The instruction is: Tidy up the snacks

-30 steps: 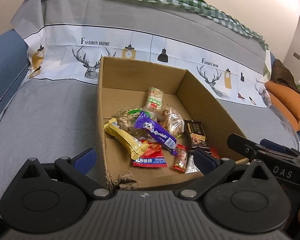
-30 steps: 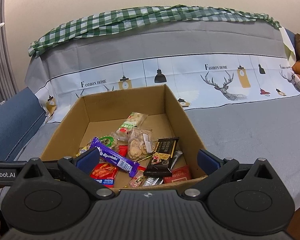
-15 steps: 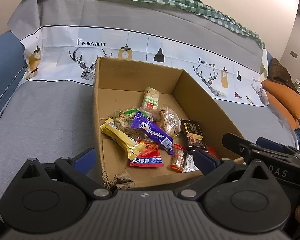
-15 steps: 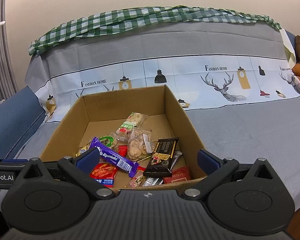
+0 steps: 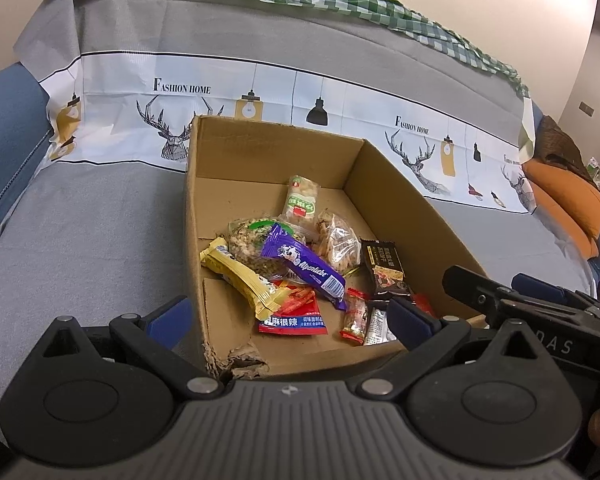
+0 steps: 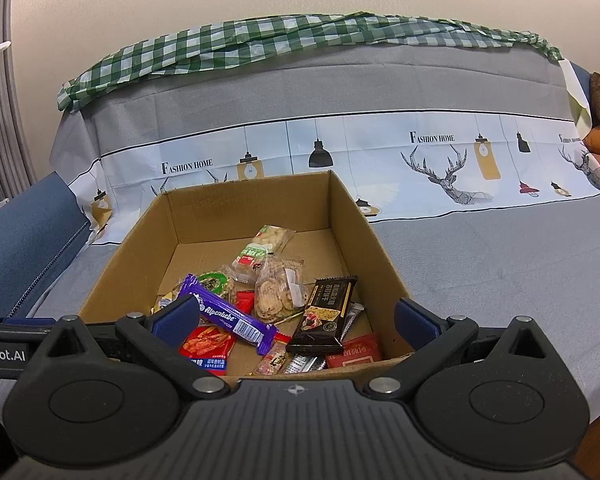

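Blue-padded fingers (image 5: 168,314) of the left gripper (image 5: 288,320) stand wide apart with nothing between them, one pad outside the cardboard box (image 5: 268,144) at 9 o'clock of its near corner, the other over its near rim. The right gripper (image 6: 296,316) is the same: pads spread wide, empty, hovering at the box's near edge.

By my judgement the sorting looks close to done. Every snack in sight lies inside the box: a purple Alpenliebe bar (image 6: 230,318) across the middle, a yellow bar (image 5: 240,278) at 9 o'clock of it, a red spicy-strip packet (image 5: 294,314) at 6 o'clock, a dark chocolate bar (image 6: 326,314) at 3 o'clock, a clear cracker bag (image 6: 280,292) and a green-labelled biscuit pack (image 6: 260,248) toward 12 o'clock. None lies loose on the grey sofa cover (image 6: 480,260). They sit heaped, so tidying within the box may remain.

Around: a green checked cloth (image 6: 300,36) along the sofa back, an orange cushion (image 5: 564,200) at 3 o'clock. The box's torn near corner (image 5: 236,360) and tall walls crowd any reach.
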Action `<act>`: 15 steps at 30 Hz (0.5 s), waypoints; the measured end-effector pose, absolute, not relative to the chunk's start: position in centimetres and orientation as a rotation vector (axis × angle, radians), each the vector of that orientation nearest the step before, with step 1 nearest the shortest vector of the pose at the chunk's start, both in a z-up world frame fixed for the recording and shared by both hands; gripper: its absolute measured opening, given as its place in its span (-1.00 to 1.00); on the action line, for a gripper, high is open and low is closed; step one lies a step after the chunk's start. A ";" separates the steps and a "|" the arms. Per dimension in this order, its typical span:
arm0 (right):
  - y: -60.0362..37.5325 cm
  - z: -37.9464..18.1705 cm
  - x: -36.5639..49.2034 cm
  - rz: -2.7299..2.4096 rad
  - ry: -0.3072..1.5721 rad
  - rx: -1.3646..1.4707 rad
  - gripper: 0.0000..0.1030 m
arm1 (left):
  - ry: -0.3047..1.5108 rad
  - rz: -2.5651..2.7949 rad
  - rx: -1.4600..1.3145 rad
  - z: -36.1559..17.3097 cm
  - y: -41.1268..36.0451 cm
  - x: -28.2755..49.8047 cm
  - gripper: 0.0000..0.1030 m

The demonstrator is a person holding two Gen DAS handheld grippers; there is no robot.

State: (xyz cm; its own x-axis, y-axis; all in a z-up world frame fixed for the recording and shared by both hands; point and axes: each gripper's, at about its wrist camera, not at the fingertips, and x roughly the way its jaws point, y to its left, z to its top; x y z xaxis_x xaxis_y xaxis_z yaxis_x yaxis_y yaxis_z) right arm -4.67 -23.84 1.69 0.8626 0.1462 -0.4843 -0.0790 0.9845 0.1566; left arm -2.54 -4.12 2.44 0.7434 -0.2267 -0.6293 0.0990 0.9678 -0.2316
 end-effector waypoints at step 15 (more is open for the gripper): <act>-23.8 1.7 -4.6 0.118 0.519 0.131 0.99 | 0.714 -0.181 -0.189 2.3 -4.1 -2.6 0.99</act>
State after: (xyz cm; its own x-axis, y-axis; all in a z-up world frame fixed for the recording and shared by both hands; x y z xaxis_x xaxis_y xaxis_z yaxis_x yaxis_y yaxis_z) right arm -4.63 -23.79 1.75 0.8621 0.1451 -0.4855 -0.0787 0.9848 0.1546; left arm -2.56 -4.11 2.27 0.7416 -0.2280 -0.6309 0.0996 0.9675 -0.2326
